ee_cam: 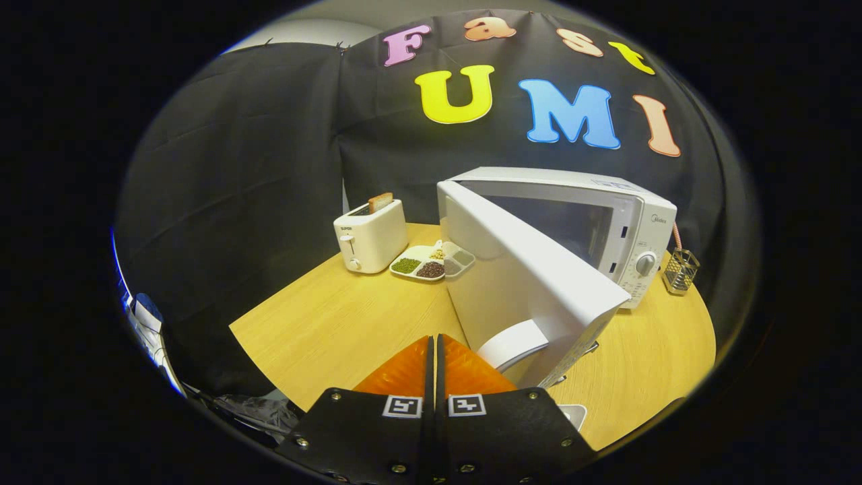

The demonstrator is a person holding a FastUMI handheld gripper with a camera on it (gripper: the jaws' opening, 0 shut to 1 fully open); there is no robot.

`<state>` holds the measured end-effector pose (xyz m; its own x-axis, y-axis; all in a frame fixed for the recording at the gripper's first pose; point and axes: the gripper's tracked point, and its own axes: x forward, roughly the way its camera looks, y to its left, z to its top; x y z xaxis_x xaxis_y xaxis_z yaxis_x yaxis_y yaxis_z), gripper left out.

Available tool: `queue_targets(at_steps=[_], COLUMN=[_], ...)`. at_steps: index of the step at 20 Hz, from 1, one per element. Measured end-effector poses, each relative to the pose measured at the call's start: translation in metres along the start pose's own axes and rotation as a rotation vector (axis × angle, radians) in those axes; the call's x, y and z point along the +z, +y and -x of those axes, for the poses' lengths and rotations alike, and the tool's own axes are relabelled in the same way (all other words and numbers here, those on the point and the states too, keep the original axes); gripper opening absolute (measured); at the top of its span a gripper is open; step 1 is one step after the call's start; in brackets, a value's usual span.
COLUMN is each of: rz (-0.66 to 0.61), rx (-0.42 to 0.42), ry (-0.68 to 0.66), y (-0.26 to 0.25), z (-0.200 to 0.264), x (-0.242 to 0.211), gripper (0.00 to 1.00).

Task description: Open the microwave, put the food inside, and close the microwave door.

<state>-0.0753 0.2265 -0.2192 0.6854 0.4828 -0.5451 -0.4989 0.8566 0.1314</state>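
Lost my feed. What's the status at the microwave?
Claw shut, empty. Microwave door swung open just ahead. Divided food tray beside toaster.

Even, fairly bright light from overhead falls on the wooden surface (323, 323), with a soft sheen on the microwave (606, 222) top and its open door (525, 283). Focus is sharp centrally. Fisheye bending curves straight lines strongly towards 3 and 9 o'clock, where detail darkens.

The tongs (435, 350) sit pressed together, sharply rendered.
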Motion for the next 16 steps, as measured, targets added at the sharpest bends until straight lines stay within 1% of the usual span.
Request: queue_targets(at_steps=[10, 16], rz=[-0.008, 0.008], rx=[-0.084, -0.110], ry=[-0.005, -0.001], y=[-0.067, -0.101], z=[-0.007, -0.019], x=[0.015, 0.022], gripper=[0.00, 0.00])
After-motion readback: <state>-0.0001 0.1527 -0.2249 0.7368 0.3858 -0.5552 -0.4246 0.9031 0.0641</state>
